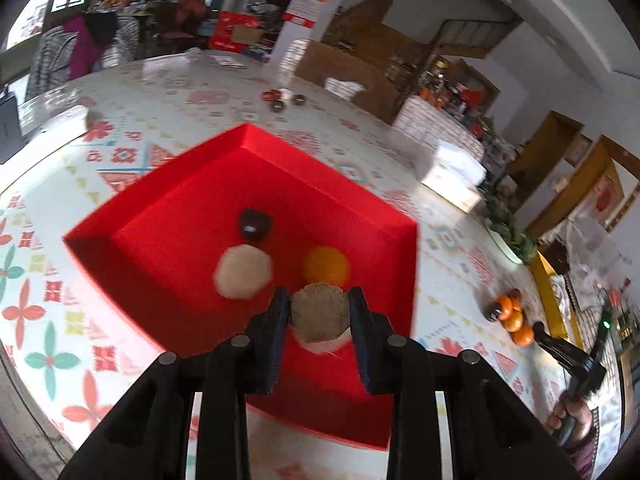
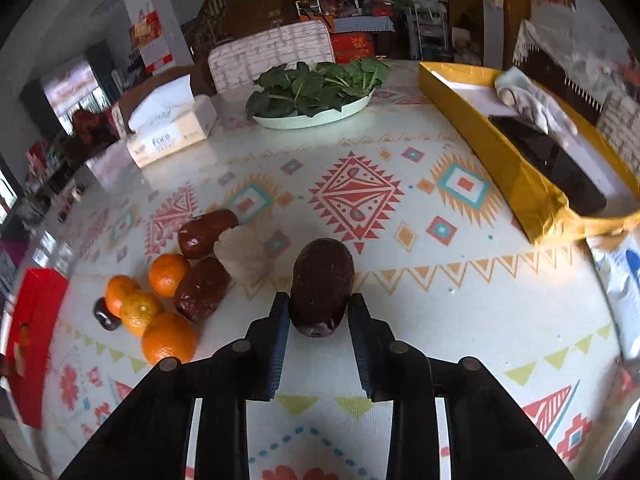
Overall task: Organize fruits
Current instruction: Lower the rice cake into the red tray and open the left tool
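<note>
My left gripper (image 1: 319, 300) is shut on a rough tan round fruit (image 1: 319, 310) and holds it above the near part of the red tray (image 1: 160, 208). In the tray lie a pale round fruit (image 1: 243, 272), an orange (image 1: 326, 266) and a dark fruit (image 1: 255, 224). My right gripper (image 2: 319, 308) is shut on a dark red oblong fruit (image 2: 322, 286) just above the table. To its left lie several oranges (image 2: 168, 336), two dark red oblong fruits (image 2: 202, 288), a pale fruit (image 2: 242, 256) and a small dark fruit (image 2: 105, 314).
A plate of green leaves (image 2: 316, 88) and a tissue box (image 2: 170, 128) stand at the far side. A yellow box (image 2: 516, 176) lies at the right. The red tray's edge (image 2: 32, 340) shows at the far left. Small items (image 1: 284, 98) sit far across the table.
</note>
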